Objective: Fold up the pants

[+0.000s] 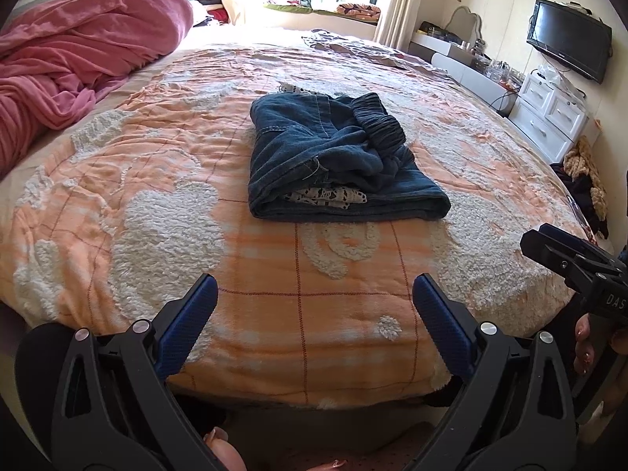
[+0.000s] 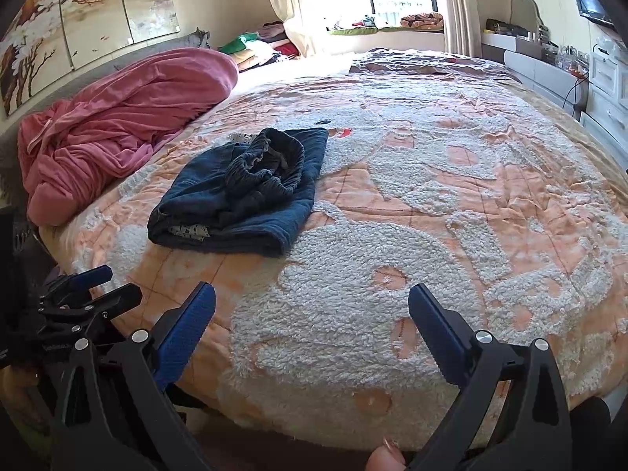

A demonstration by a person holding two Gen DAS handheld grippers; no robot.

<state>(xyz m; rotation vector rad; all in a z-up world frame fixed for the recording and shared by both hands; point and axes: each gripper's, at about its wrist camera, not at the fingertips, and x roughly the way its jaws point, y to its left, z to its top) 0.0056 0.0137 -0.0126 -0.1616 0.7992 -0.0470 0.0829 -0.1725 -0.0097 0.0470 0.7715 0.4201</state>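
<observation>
The left gripper (image 1: 315, 298) is held with its blue-padded fingers (image 1: 188, 325) spread wide and nothing between them, above the near edge of the bed. The right gripper (image 2: 312, 306) is likewise spread wide and empty, over the same near edge, further to the right. In the right wrist view the left gripper (image 2: 92, 286) is seen low at the left, beside the bed corner; in the left wrist view the right gripper (image 1: 557, 255) is seen at the right edge, with fingertips of a hand (image 1: 585, 343) below it.

The pants (image 1: 337, 165), dark blue denim, are seen folded into a compact bundle on the orange-and-white blanket (image 1: 274, 274), ahead of the left gripper and well apart from both. The long axis of the bundle (image 2: 239, 192) runs away from the near bed edge, with a smooth folded edge turned toward the grippers and the gathered elastic waistband (image 1: 376, 125) lying on top at the far right. A strip of white lace (image 1: 325, 198) is exposed between the layers at the near end.

Bare blanket is left between the bundle and the near edge, and a wide stretch is left open to the right. A crumpled pink quilt (image 1: 78, 59) is piled at the left, near the bundle but not touching it.
</observation>
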